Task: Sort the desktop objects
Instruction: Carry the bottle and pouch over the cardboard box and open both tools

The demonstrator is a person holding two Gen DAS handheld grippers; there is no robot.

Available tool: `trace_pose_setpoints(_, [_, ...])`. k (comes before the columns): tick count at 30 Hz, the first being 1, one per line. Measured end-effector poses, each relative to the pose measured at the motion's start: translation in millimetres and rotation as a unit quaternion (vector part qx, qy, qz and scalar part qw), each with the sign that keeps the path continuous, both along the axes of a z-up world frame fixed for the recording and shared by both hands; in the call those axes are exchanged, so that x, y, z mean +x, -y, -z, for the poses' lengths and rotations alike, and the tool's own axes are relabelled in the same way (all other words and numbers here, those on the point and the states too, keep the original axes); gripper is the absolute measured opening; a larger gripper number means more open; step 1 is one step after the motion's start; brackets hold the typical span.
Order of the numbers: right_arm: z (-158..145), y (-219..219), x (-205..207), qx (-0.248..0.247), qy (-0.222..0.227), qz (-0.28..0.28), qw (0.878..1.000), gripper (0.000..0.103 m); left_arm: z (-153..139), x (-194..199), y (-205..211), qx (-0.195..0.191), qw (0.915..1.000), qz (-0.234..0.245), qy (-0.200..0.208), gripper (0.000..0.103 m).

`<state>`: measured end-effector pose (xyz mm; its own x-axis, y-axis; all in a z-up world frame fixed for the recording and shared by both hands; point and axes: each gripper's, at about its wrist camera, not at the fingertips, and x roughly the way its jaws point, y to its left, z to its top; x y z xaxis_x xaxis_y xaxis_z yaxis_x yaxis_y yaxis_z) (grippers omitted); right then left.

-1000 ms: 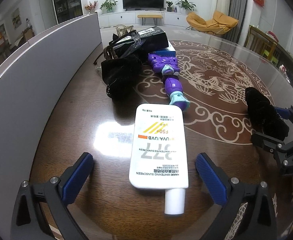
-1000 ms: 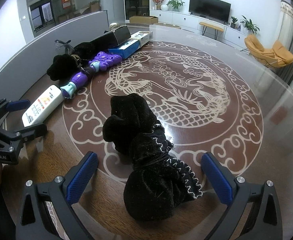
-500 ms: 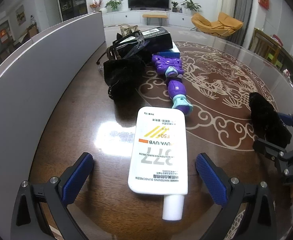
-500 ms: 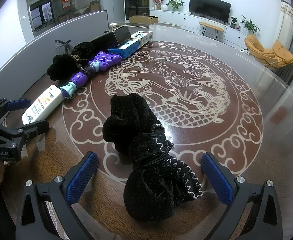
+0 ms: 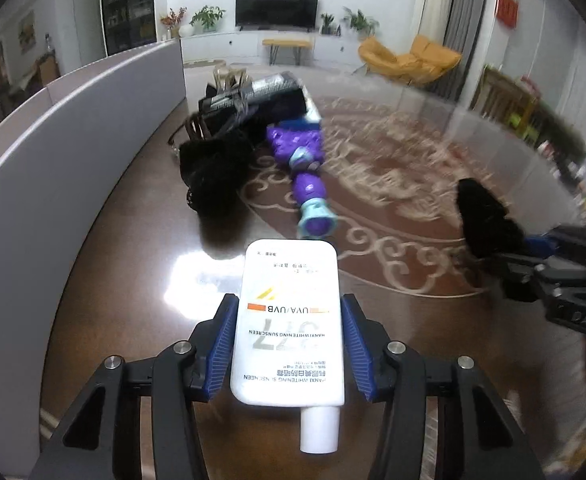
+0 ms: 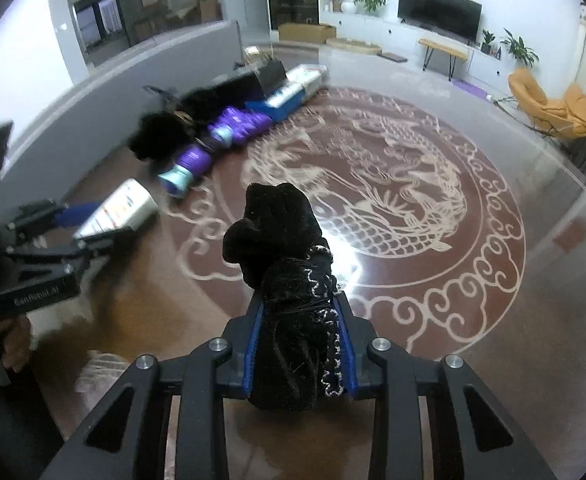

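Glossy brown dragon-patterned table (image 6: 473, 280) in a living room. Left gripper (image 5: 289, 340) clamps one sunscreen tube (image 5: 289, 320); right gripper (image 6: 299, 344) clamps one black pouch (image 6: 285, 280); a second pouch (image 5: 213, 176) and one purple toy (image 5: 305, 172) lie ahead.

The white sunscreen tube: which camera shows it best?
The left wrist view: the sunscreen tube fills the centre, label readable, clamped by the left tool. The right wrist view shows only its far end, small and blurred, at the left edge.

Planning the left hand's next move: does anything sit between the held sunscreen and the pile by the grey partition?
Yes. The left gripper clamps the sunscreen tube; directly ahead lies the purple toy, its teal end near the tube's far edge.
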<state>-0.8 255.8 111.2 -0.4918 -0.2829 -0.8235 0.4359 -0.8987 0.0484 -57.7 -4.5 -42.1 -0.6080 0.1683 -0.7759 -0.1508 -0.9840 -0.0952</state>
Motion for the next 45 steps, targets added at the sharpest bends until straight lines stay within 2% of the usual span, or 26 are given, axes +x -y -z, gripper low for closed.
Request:
trace_pose_setpoints(5, [-14.6,9.8,17.1,-0.022,-0.011,-0.003,1.0,0.033,-37.2,30.4,13.3,0.033,0.9987,-0.004,-0.039,0.051])
trace_pose_setpoints(10, [-43.0,39.4,21.1,-0.056,-0.035,-0.023,0.998,0.033,-84.2,52.8,52.3,0.066,0.9941,-0.031,-0.08,0.051])
trace_pose_setpoints(13, [-66.1,72.9,18.3,-0.091,-0.05,-0.043,0.994,0.033,-120.3,55.8,96.8,0.061,0.9905,-0.064,-0.105,0.051])
trace_pose_setpoints(17, [-95.7,139.1,9.7,-0.139,-0.059,-0.085,0.985,0.033,-141.7,51.7,166.7,0.036,0.9853,-0.127,-0.108,0.051])
trace_pose_setpoints(21, [-117.4,217.2,11.0,-0.168,-0.058,-0.144,0.974,0.033,-141.9,40.5,236.4,0.014,0.9783,-0.191,-0.08,0.051])
trace_pose_setpoints(24, [-119.6,284.1,19.6,-0.152,-0.058,-0.193,0.968,0.033,-131.2,30.2,279.1,-0.002,0.9719,-0.229,-0.053,0.051])
trace_pose_setpoints(29, [-90.1,366.1,26.4,-0.092,-0.045,-0.248,0.963,0.033,-94.2,18.3,323.8,-0.026,0.9618,-0.272,0.004,0.051])
trace_pose_setpoints(31, [-74.3,382.3,24.7,-0.076,-0.036,-0.257,0.963,0.038,-81.4,13.9,332.9,-0.037,0.9571,-0.286,0.023,0.051])
trace_pose_setpoints(32, [-68.3,388.5,24.2,-0.07,-0.032,-0.261,0.962,0.042,-77.5,12.5,333.8,-0.038,0.9554,-0.292,0.029,0.052])
trace_pose_setpoints(33, [-60.9,394.9,24.1,-0.063,-0.027,-0.267,0.961,0.053,-74.5,13.5,336.4,-0.037,0.9538,-0.296,0.032,0.057])
trace_pose_setpoints(34, [-57.4,396.4,24.5,-0.06,-0.03,-0.269,0.961,0.065,-72.0,11.4,336.8,-0.035,0.9522,-0.302,0.033,0.063])
trace_pose_setpoints(35, [-56.0,396.6,25.4,-0.059,-0.036,-0.269,0.961,0.07,-70.3,13.1,339.0,-0.033,0.9497,-0.31,0.031,0.076])
trace_pose_setpoints(36, [-56.1,393.7,27.7,-0.062,-0.048,-0.267,0.96,0.075,-70.1,15.3,338.5,-0.033,0.948,-0.316,0.024,0.08])
trace_pose_setpoints(37, [-57.1,390.3,29.2,-0.066,-0.055,-0.266,0.96,0.078,-71.1,18.4,336.5,-0.032,0.9476,-0.318,0.013,0.08])
trace_pose_setpoints(40, [-63.4,371.9,30.5,-0.082,-0.079,-0.253,0.961,0.08,-76.2,23.7,324.8,-0.031,0.9496,-0.312,-0.002,0.08])
trace_pose_setpoints(43, [-75.3,336.4,24.0,-0.1,-0.112,-0.223,0.963,0.087,-89.0,30.0,299.8,-0.035,0.9554,-0.292,-0.028,0.08])
trace_pose_setpoints(45, [-78.2,309.5,23.7,-0.108,-0.135,-0.199,0.965,0.092,-99.3,34.7,271.4,-0.029,0.9624,-0.266,-0.046,0.08])
